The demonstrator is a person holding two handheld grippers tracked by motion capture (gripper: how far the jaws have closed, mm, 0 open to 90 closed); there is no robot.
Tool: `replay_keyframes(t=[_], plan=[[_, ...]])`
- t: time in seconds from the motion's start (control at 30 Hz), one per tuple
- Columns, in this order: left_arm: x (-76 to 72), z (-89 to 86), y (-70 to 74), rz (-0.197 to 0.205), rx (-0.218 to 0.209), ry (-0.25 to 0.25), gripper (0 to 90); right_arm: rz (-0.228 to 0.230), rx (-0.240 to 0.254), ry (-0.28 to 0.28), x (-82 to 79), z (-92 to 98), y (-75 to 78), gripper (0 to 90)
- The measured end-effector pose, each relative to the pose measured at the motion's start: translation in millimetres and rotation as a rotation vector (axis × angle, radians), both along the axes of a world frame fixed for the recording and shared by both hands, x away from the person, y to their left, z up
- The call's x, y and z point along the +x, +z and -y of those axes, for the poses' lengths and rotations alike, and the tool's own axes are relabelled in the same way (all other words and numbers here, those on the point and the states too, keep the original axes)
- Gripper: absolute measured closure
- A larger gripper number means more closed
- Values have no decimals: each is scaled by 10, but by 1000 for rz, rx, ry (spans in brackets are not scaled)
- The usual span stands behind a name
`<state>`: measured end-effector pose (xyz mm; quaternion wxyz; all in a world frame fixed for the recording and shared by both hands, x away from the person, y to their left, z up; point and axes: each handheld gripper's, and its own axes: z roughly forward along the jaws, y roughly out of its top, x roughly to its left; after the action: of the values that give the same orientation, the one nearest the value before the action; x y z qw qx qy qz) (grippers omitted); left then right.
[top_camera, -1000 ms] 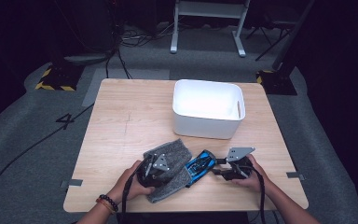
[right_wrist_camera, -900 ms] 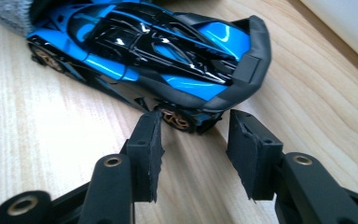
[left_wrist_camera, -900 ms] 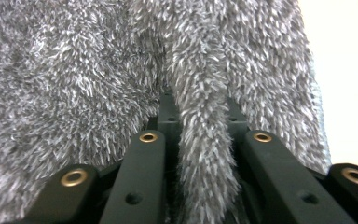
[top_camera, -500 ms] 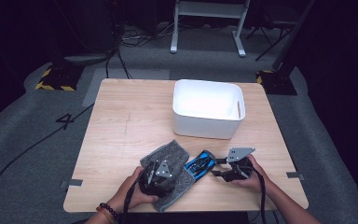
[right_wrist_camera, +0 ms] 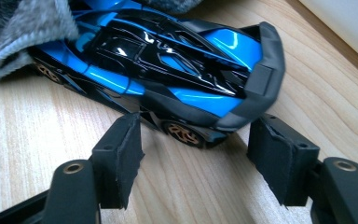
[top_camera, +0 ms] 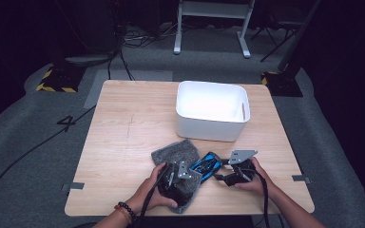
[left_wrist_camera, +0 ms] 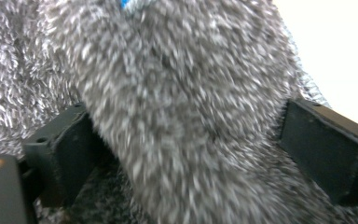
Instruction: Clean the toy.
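Where tape marks floor [top_camera: 69,120], "4"

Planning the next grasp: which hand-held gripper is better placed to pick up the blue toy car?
Right. The right hand-held gripper has open jaws just off the blue toy car, tail end facing it. The left hand-held gripper sits over the grey fuzzy cloth, jaws open around a fold.

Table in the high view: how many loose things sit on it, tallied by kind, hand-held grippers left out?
Grey fuzzy cloth: 1
Blue and black toy sports car: 1
White rectangular plastic bin: 1
Total: 3, all on the light wooden table
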<state>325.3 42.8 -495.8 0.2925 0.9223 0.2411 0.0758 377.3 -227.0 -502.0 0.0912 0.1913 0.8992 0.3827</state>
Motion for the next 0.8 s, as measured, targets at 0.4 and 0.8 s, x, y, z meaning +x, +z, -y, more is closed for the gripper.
replay_keyframes(t=[0.4,0.8], plan=[[169,-41,14,54,41,53,2,0,-3,38,-6,57,12,424],[509,-335,5,38,29,220,5,-44,8,145,-54,63,28,443]])
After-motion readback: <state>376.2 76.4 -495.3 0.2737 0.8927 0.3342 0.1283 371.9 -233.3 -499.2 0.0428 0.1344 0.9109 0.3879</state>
